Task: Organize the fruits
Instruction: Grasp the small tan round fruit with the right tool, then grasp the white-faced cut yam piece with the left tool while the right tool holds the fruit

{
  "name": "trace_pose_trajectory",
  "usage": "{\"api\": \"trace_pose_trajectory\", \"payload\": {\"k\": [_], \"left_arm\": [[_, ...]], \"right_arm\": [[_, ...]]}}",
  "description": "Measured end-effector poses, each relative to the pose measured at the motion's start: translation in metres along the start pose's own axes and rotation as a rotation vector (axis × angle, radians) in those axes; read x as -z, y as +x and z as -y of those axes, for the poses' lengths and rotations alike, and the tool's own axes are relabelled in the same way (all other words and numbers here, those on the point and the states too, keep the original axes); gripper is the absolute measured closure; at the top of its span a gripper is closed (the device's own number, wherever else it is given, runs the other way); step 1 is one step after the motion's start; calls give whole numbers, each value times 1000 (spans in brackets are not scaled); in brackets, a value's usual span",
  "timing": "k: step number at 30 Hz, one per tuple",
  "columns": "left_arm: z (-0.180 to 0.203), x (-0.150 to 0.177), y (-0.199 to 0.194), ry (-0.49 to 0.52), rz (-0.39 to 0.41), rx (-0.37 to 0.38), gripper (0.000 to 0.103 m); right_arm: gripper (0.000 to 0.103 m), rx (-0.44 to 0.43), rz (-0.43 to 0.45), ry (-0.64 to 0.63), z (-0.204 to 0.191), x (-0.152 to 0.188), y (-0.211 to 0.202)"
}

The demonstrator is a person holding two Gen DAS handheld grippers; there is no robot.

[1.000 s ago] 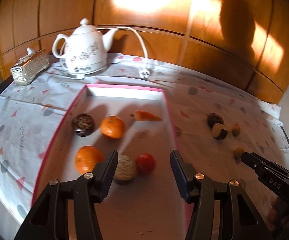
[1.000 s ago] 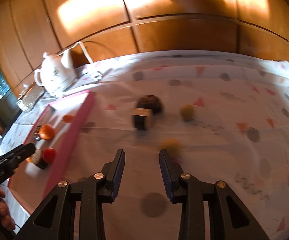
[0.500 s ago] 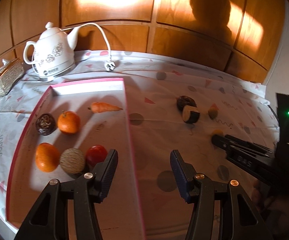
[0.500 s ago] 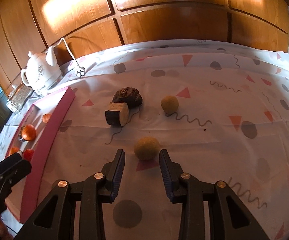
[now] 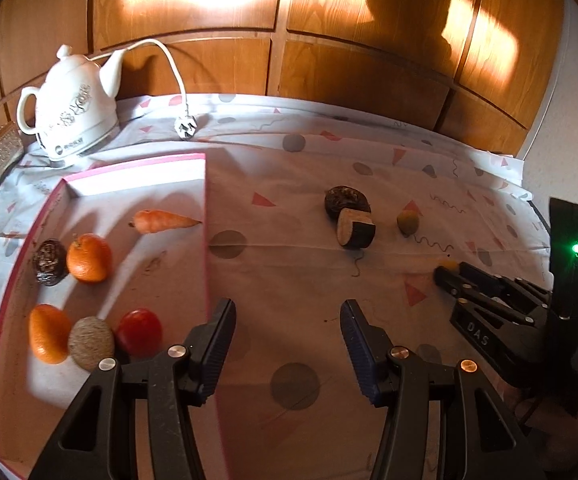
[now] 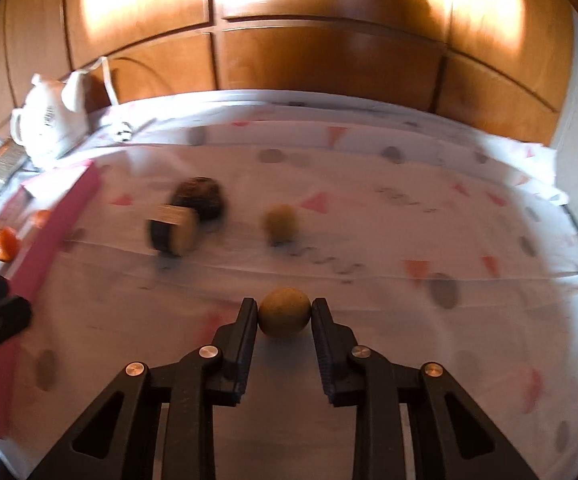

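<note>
White letters "DAS" stand on the side of the black right gripper (image 5: 443,276), seen from the left wrist; the kettle (image 5: 71,114) carries a small round logo with a word too small to read

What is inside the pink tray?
The pink tray holds a carrot, two oranges, a dark ball, a tan ball and a tomato. The left gripper covers the tray's near right corner.
</note>
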State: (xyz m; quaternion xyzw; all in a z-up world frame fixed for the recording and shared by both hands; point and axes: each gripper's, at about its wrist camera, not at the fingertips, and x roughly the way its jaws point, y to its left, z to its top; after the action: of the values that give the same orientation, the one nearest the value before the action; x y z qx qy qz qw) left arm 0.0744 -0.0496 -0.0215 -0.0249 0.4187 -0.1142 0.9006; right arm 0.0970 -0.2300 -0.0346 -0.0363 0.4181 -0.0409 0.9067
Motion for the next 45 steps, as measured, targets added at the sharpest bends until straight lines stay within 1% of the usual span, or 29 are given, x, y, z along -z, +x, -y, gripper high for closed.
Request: {"api": "trace_pose_trajectory", "payload": {"k": [2, 5, 14, 21, 25, 35, 38, 39, 40, 41, 42, 43, 45], "left_arm": [[4, -2, 4, -1, -5, 1, 48], [10, -6, 11, 2, -16, 9, 48], [37, -23, 35, 16, -26, 32, 48], [46, -30, 53, 15, -41, 17, 48], [50, -32, 60, 18, -45, 12, 48], [59, -45, 82, 30, -46, -7, 48], [62, -49, 93, 38, -59, -16, 49], [62, -51, 98, 42, -62, -27, 53], [63, -51, 101, 42, -62, -32, 60], [63, -51, 103, 47, -51, -39, 63], [63, -51, 103, 53, -48, -42, 73], [61, -50, 102, 47, -44, -40, 79], [56, -48, 98, 32, -39, -27, 79]], "right_arm": [[75, 31, 6, 21, 11, 2, 1], [75, 51, 13, 56, 22, 3, 1], [75, 25, 32, 93, 27, 7, 2], [75, 8, 36, 108, 31, 9, 3], [75, -3, 15, 114, 32, 8, 9], [75, -16, 23, 128, 33, 10, 8], [75, -16, 23, 129, 33, 10, 8], [75, -16, 23, 129, 33, 10, 8], [75, -16, 22, 128, 33, 10, 8], [75, -16, 21, 127, 33, 10, 9], [75, -15, 21, 127, 33, 11, 9], [75, -15, 21, 127, 33, 11, 9], [75, -16, 22, 128, 33, 11, 9]]}}
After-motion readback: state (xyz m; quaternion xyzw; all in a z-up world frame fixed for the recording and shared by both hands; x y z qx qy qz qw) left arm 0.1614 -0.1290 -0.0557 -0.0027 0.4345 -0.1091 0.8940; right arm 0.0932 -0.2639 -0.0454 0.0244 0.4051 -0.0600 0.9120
